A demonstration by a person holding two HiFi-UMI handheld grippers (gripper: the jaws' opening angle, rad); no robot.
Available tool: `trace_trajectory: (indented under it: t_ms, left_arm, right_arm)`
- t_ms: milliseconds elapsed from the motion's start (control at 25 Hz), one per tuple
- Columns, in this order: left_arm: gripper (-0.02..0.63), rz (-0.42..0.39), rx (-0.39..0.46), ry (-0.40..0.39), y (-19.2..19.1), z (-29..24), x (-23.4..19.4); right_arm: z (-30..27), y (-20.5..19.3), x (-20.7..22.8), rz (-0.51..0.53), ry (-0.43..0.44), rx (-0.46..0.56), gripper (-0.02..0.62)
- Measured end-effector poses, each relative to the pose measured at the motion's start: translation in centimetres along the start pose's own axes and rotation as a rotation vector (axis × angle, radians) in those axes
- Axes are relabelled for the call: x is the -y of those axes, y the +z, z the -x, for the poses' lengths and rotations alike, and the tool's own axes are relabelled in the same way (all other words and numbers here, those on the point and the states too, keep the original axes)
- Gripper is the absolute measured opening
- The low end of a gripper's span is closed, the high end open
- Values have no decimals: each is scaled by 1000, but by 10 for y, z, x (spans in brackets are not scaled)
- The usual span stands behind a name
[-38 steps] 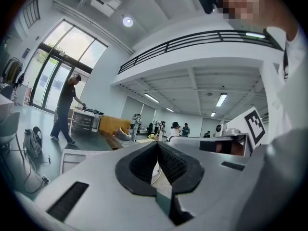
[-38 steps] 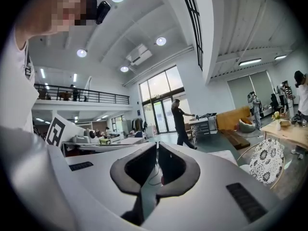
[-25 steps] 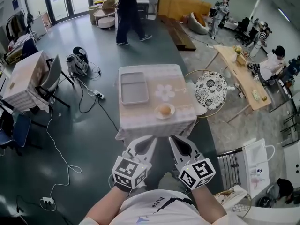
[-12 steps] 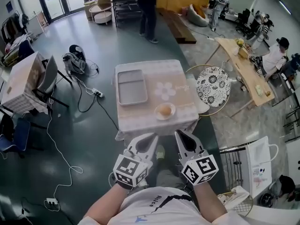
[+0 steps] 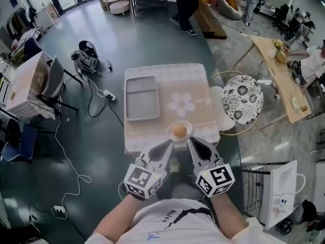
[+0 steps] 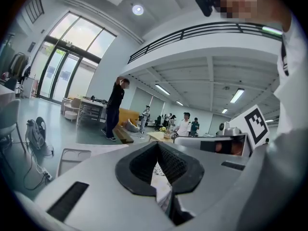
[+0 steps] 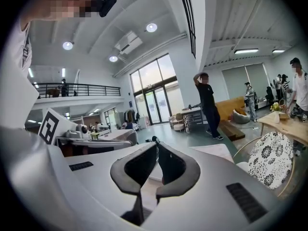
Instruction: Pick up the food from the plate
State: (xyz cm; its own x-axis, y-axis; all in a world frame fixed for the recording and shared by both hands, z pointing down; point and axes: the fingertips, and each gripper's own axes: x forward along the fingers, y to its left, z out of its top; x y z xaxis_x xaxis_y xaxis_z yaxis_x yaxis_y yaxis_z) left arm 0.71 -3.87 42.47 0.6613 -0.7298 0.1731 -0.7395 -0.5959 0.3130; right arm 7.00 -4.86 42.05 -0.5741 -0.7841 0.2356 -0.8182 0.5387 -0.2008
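Note:
A round golden-brown bun (image 5: 178, 131) lies on a small white plate (image 5: 188, 127) near the front edge of the pale cloth-covered table (image 5: 195, 85). Both grippers are held low in front of the person's body, side by side, pointing at the table. The tips of the left gripper (image 5: 168, 146) stop just short of the plate's near left rim. Those of the right gripper (image 5: 192, 144) stop just short of its near right rim. Both are shut and hold nothing, as the left gripper (image 6: 157, 144) and right gripper (image 7: 155, 142) views confirm. The jaws hide the bun in both gripper views.
An empty grey tray (image 5: 142, 98) lies on the table's left half. A chair with a patterned cushion (image 5: 242, 99) stands by the table's right side. A person (image 5: 185, 4) stands beyond the far edge. Cables and a power strip (image 5: 107, 95) lie on the floor at left.
The table and plate have come closer, so both gripper tips now lie close to the plate. The person at the back has walked to the right. Both grippers stayed shut.

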Motion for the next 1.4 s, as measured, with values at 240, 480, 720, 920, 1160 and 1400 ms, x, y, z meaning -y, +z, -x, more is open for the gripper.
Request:
trace_trajectory:
  t_ms: [240, 480, 720, 920, 1160, 1400]
  left_arm:
    - [6, 11, -24, 41, 0, -60, -19]
    - [6, 32, -33, 89, -5, -90, -41]
    - [6, 71, -47, 129, -17, -97, -57]
    - [6, 78, -70, 131, -31, -108, -74]
    - [6, 76, -113, 108, -57, -117, -91]
    - [6, 71, -157, 58, -102, -125, -100]
  right_arm:
    - [-33, -16, 50, -18, 78, -68, 17]
    - [-63, -42, 82, -19, 123, -147, 17]
    - [-79, -68, 94, 1, 160, -226, 20]
    - [-94, -98, 103, -7, 167, -288, 43]
    - [-109, -142, 101, -1, 194, -356, 92]
    - [-119, -195, 100, 53, 201, -430, 132]
